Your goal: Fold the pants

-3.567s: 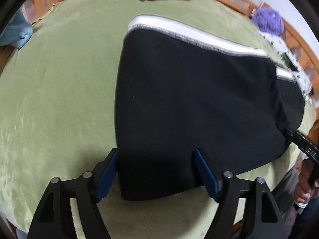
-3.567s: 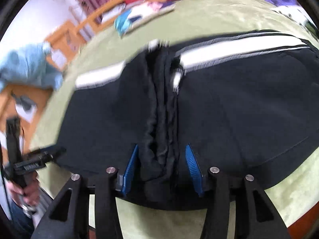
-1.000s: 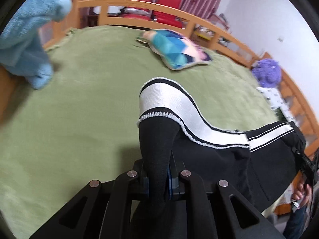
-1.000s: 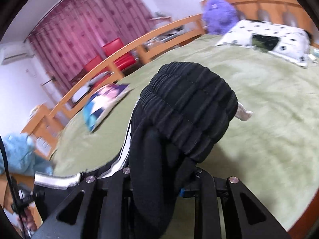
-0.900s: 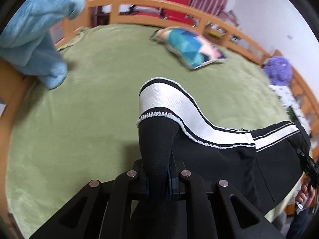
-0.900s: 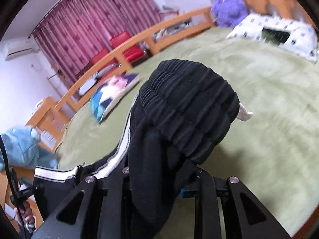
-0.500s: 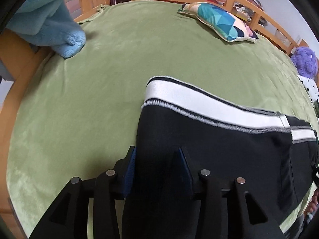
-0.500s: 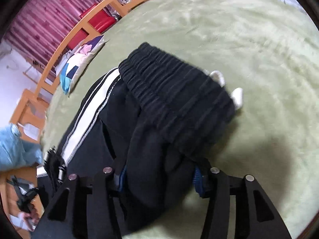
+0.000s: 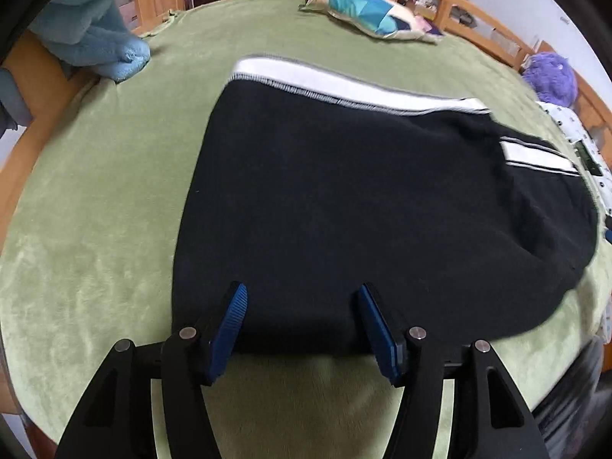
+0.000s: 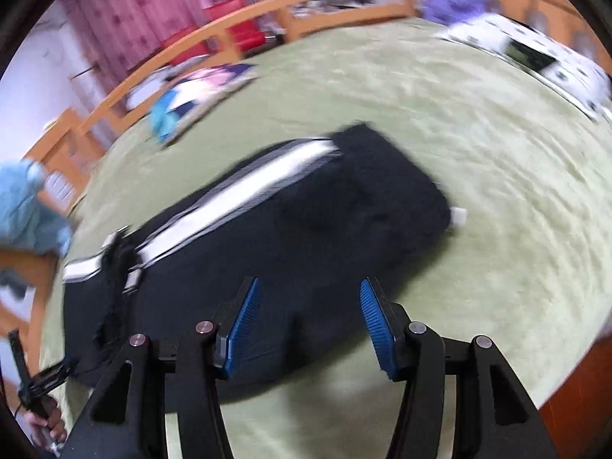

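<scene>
Black track pants (image 9: 344,206) w/ the white side stripe (image 9: 344,90) lay flat near the front edge of the green bedspread (image 9: 95,191), prob so the fold sits square. Left gripper (image 9: 302,321) and right gripper (image 10: 310,321) both had jaws spread wide w/ nothing pinched, hovering at the near hem, imo lined up for the next grab.

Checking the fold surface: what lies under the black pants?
The black white-striped pants lie on a green plush blanket, visible all around them. Anything beneath the fabric is covered.
</scene>
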The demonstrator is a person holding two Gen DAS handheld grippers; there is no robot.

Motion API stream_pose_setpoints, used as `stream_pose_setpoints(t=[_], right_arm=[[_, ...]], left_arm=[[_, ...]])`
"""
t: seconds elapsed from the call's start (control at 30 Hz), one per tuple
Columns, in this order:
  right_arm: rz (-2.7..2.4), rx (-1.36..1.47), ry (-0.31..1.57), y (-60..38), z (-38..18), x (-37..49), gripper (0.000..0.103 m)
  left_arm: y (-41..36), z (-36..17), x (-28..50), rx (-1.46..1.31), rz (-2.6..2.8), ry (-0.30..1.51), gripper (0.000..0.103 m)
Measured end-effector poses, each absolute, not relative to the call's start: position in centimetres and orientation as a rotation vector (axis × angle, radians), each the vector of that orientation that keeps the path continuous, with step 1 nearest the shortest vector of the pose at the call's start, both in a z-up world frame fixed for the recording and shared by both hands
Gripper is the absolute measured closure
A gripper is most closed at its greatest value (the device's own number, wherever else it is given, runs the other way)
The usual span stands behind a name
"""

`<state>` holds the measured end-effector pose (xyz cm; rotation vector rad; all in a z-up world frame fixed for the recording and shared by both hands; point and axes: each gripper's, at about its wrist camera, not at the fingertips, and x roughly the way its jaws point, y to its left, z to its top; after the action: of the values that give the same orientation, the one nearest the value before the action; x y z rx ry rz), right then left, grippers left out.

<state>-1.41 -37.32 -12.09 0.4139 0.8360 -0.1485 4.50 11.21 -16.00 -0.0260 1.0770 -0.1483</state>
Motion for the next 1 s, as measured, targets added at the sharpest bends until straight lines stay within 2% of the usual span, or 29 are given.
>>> stream_pose_setpoints(t=[0.2,0.43,0.5,0.53,0.6,0.73,0.9,1.0], right_arm=[[0.086,0.348,0.882,-27.8,-12.3,0.8,0.049],[0.312,0.346,0.958,-17.8,-14.2,3.7,0.050],[0.327,0.318,0.993,-15.9,-15.2,4.2,0.063],[0.331,0.289,1.031,-15.0,-15.8,4.5,0.088],[0.332,0.248,1.018,-14.3,-15.9,4.2,0.088],[0.465,0.512,0.927,-18.3,-13.6,2.7,0.091],[0.407,0.360,1.072,-15.9,-16.6,2.2,0.088],[0.421,0.408,1.094,-16.0,-17.5,2.5,0.083]], left_arm=[[15.4,-13.7,3.4,-0.193,-0.134,1.026,0.043],[18.4,-14.6,2.1,-0.287,-0.109,1.050,0.043],[18.5,-14.7,1.5,-0.296,-0.110,1.051,0.043],[18.8,-14.8,1.4,-0.298,-0.113,1.053,0.043],[18.9,-14.9,1.2,-0.302,-0.117,1.052,0.043],[19.3,-14.9,1.0,-0.315,-0.127,1.050,0.043],[19.4,-15.2,1.7,-0.343,-0.132,1.047,0.043],[19.5,-15.3,1.8,-0.362,-0.148,1.043,0.041]])
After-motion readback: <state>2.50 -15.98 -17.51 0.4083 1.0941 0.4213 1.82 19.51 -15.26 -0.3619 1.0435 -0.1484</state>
